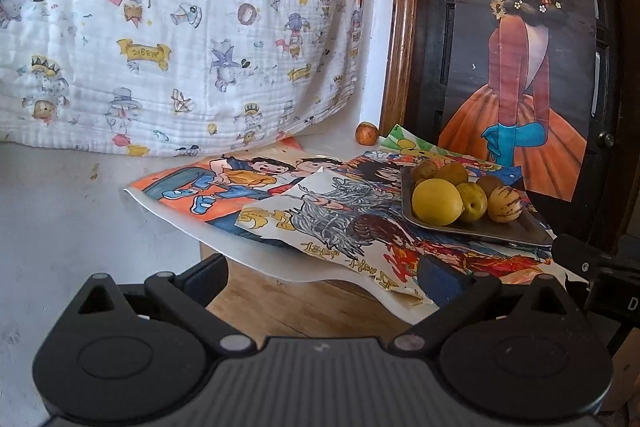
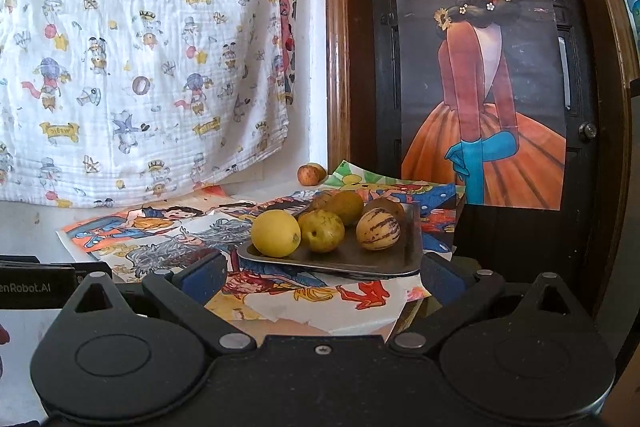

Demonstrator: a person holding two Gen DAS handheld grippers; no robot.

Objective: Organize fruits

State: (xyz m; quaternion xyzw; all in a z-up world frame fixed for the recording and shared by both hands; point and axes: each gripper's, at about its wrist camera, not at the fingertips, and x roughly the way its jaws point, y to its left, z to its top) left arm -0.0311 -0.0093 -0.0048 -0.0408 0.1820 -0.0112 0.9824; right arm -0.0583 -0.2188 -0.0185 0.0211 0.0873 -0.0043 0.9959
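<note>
A metal tray (image 1: pixel 516 231) (image 2: pixel 360 263) rests on colourful drawings at the table's right. It holds a yellow lemon (image 1: pixel 437 201) (image 2: pixel 276 233), a yellow-green fruit (image 1: pixel 473 202) (image 2: pixel 322 230), a striped melon (image 1: pixel 505 204) (image 2: pixel 378 229) and brown kiwis (image 1: pixel 452 173) (image 2: pixel 346 207). A small reddish apple (image 1: pixel 367 133) (image 2: pixel 311 173) lies alone at the back by the wall. My left gripper (image 1: pixel 324 275) is open, low and left of the tray. Just before the tray's front edge, my right gripper (image 2: pixel 322 277) stands open and holds nothing.
Colourful paper drawings (image 1: pixel 256 195) (image 2: pixel 168 235) overhang the wooden table (image 1: pixel 288 303). A printed white cloth (image 1: pixel 180 27) (image 2: pixel 140 47) hangs at the back left. A dark door with a poster of a girl (image 1: pixel 520 67) (image 2: pixel 480 87) stands at the right.
</note>
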